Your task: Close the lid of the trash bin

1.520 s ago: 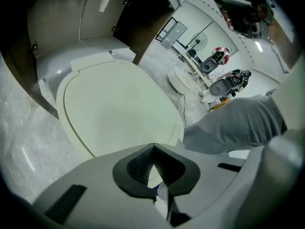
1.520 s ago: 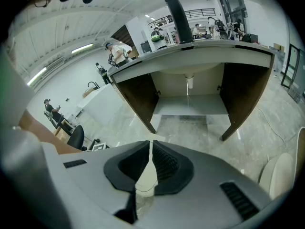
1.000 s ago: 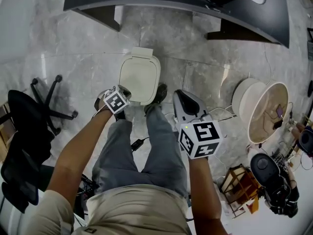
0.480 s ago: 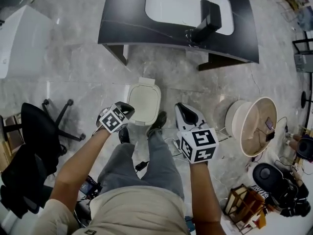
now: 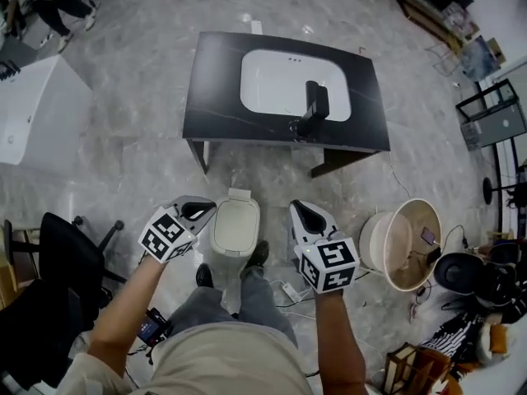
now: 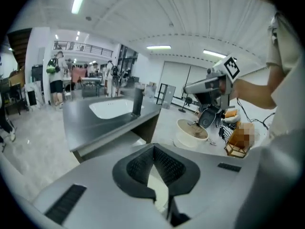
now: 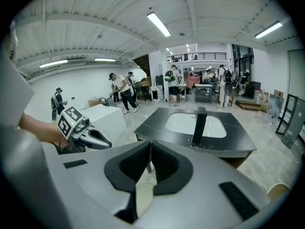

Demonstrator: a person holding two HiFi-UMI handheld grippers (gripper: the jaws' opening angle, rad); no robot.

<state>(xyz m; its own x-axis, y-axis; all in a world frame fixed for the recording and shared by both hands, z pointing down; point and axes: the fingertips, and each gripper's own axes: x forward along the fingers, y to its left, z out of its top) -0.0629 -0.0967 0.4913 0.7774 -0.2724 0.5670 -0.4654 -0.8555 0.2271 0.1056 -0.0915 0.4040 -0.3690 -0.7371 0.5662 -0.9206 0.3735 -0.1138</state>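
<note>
Left gripper (image 5: 206, 209): jaws are seen pressed together, with nothing held. Right gripper (image 5: 298, 211): jaws are likewise closed and empty. The trash bin (image 5: 235, 229) is found on the floor (image 5: 123, 163), low between both grippers, its lid down. A dark sink table (image 5: 214, 81) is noted beyond it.

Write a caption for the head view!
A person stands over the closed trash bin, left gripper and right gripper either side, facing a sink counter.
</note>
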